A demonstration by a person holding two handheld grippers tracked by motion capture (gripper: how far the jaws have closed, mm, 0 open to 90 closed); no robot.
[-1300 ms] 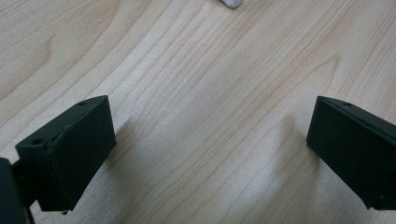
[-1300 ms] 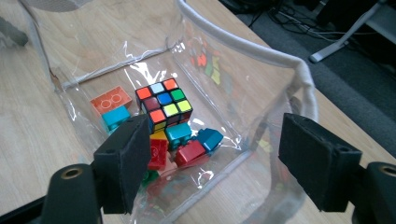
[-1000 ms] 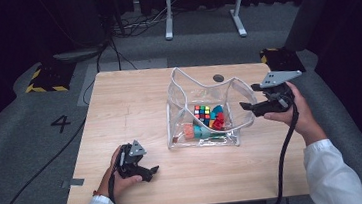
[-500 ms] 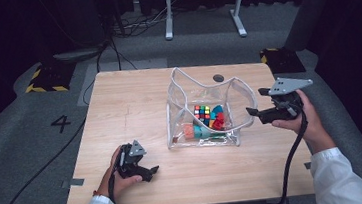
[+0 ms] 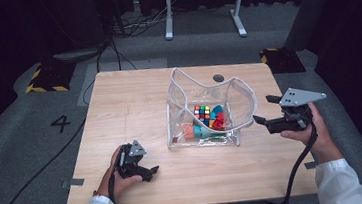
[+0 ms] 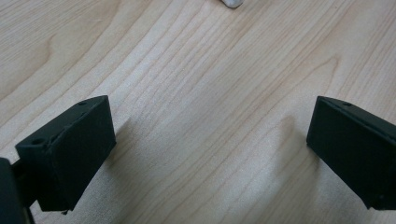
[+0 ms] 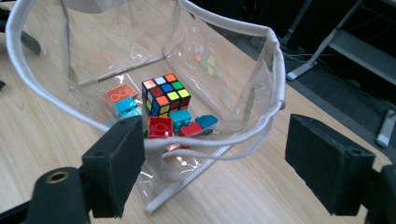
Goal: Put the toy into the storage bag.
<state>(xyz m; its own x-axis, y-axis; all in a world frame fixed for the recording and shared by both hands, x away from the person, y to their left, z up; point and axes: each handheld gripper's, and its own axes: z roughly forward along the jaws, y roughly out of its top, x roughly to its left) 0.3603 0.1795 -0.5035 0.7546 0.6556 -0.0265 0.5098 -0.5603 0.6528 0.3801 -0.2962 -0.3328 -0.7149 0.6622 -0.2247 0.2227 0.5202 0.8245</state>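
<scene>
Fingers (image 7: 116,168) of the right gripper (image 5: 265,110) stand wide apart with nothing between them, raised just off the right-hand side of a clear plastic pouch (image 5: 234,99) whose white-edged mouth is open. In the right gripper view the two black pads frame the near rim of that pouch (image 7: 275,65), and the white trim sags between them without touching either pad.

Inside the pouch lies a colour-tiled puzzle cube (image 7: 166,93), resting on the pouch's floor toward its middle. Around it sit toy building bricks: an orange one (image 7: 120,93) and a turquoise one (image 7: 127,106) to the cube's left in that view, a red one (image 7: 161,126) just in front of it, and further blue and red pieces (image 7: 196,123) beside that. From the high view the cube (image 5: 201,112) shows through the clear wall, with the bricks (image 5: 206,127) bunched toward the person's side.

The pouch stands right of centre on the pale wooden worktop (image 5: 129,102). A small dark round spot (image 5: 218,78) marks the worktop just beyond the pouch.

The left gripper (image 5: 148,171) is held low at the near left of the worktop, well apart from the pouch, in the person's left hand (image 5: 116,176). Its fingers (image 6: 70,149) are also spread wide, holding nothing, with bare wood grain (image 6: 205,116) between them.

White sleeves (image 5: 345,184) show at both wrists. A black cable (image 5: 300,163) trails from the right gripper toward the near edge.
</scene>
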